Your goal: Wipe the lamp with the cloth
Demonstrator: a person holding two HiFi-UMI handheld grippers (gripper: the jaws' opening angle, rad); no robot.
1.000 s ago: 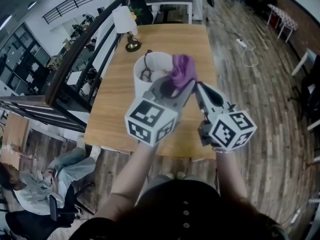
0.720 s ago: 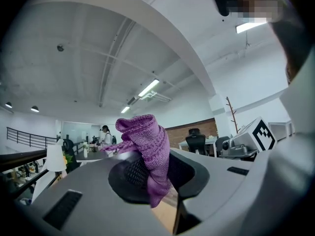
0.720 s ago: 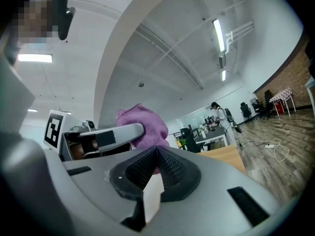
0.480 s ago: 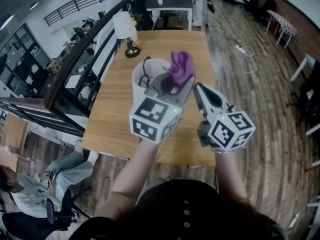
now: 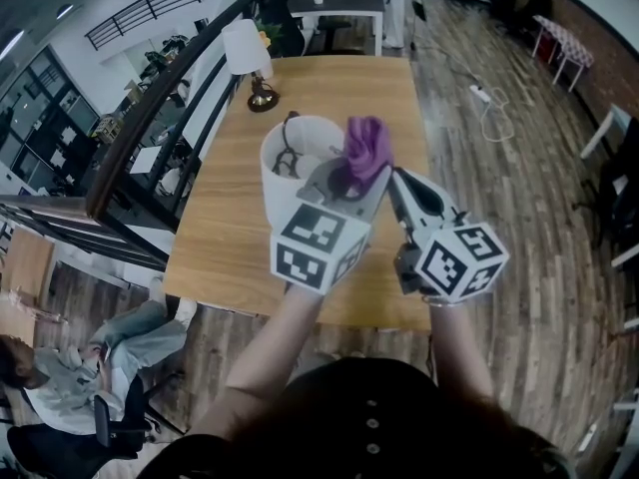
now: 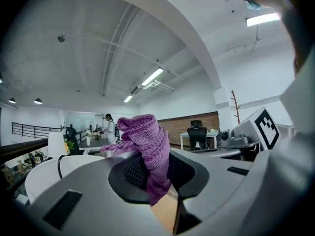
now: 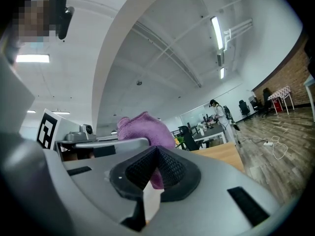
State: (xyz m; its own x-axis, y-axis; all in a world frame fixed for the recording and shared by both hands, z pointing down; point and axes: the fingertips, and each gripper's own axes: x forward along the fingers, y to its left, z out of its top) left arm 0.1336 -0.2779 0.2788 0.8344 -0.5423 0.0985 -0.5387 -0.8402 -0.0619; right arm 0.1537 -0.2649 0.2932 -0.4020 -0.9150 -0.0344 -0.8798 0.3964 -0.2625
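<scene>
Left claw (image 5: 351,175) clamped on purple cloth (image 5: 366,146), raised by the white lamp (image 5: 283,186) at its 3 o'clock rim, mid-table (image 5: 344,78). Right claw (image 5: 395,175) closed, empty, just beside. Wiping seemingly about to start; next, likely pressing cloth against the shade.

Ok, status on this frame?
Left tongs shut on purple cloth; right tongs shut, empty. Cloth held beside the white lampshade, contact unclear. Nothing blocking it.
</scene>
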